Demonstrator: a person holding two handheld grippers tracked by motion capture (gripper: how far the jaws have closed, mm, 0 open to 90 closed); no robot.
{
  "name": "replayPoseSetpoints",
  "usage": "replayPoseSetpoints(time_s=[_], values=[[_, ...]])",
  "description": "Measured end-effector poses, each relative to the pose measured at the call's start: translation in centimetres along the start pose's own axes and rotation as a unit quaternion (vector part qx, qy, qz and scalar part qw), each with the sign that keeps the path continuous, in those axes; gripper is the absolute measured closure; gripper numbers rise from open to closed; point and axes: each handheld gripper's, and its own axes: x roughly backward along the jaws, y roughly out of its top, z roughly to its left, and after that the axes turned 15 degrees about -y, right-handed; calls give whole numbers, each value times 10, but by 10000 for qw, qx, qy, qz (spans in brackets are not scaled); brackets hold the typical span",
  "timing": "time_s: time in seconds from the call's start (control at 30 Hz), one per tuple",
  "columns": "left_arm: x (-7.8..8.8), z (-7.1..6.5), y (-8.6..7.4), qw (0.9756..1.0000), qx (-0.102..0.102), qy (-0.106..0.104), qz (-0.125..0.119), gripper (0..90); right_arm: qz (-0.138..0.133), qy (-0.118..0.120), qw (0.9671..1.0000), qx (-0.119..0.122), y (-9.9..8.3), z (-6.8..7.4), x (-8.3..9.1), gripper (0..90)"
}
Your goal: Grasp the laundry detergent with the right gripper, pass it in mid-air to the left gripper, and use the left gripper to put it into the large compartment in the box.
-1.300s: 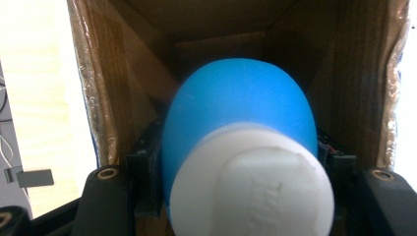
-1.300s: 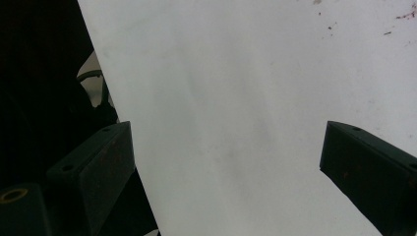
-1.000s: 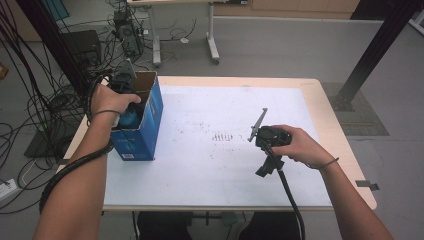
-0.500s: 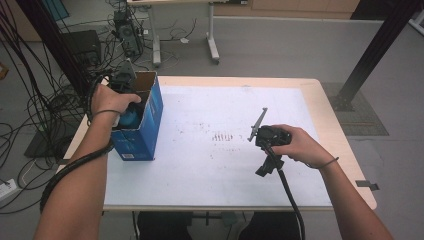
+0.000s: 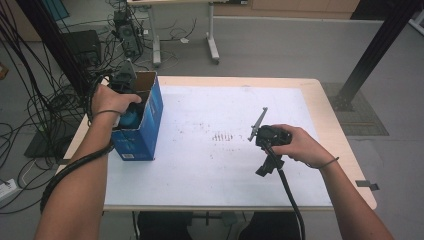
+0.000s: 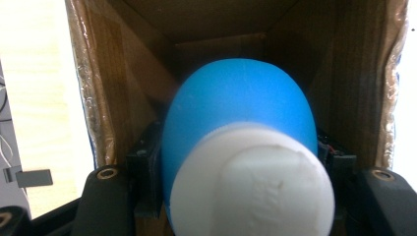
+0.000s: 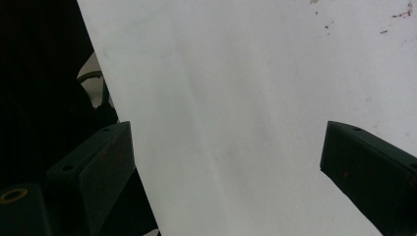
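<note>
A cardboard box (image 5: 145, 131) with blue outer walls stands open-topped at the table's left edge. My left gripper (image 5: 130, 116) reaches down into it and is shut on a blue rounded object with a white end (image 6: 241, 123). In the left gripper view the black jaws press on both sides of that object, with the brown box walls (image 6: 113, 88) around it. Its blue top (image 5: 132, 120) peeks out of the box. At the table's right, my right gripper (image 5: 265, 166) is held low over the white surface, jaws pointing toward the person. In its own view, the right gripper (image 7: 226, 167) stands open with nothing between the jaws.
A white sheet (image 5: 215, 100) with small dark marks (image 5: 224, 136) covers most of the wooden table (image 5: 330, 117). Cables and equipment (image 5: 45, 100) crowd the floor to the left. A black post (image 5: 372, 50) stands beyond the right corner.
</note>
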Motion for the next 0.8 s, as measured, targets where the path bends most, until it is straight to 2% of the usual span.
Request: replayPoseSetpoints(time_s=[0.8], values=[[0,1,0,10000,31,-6,-2,378,-6,12,10000,13,1,0,0,60]])
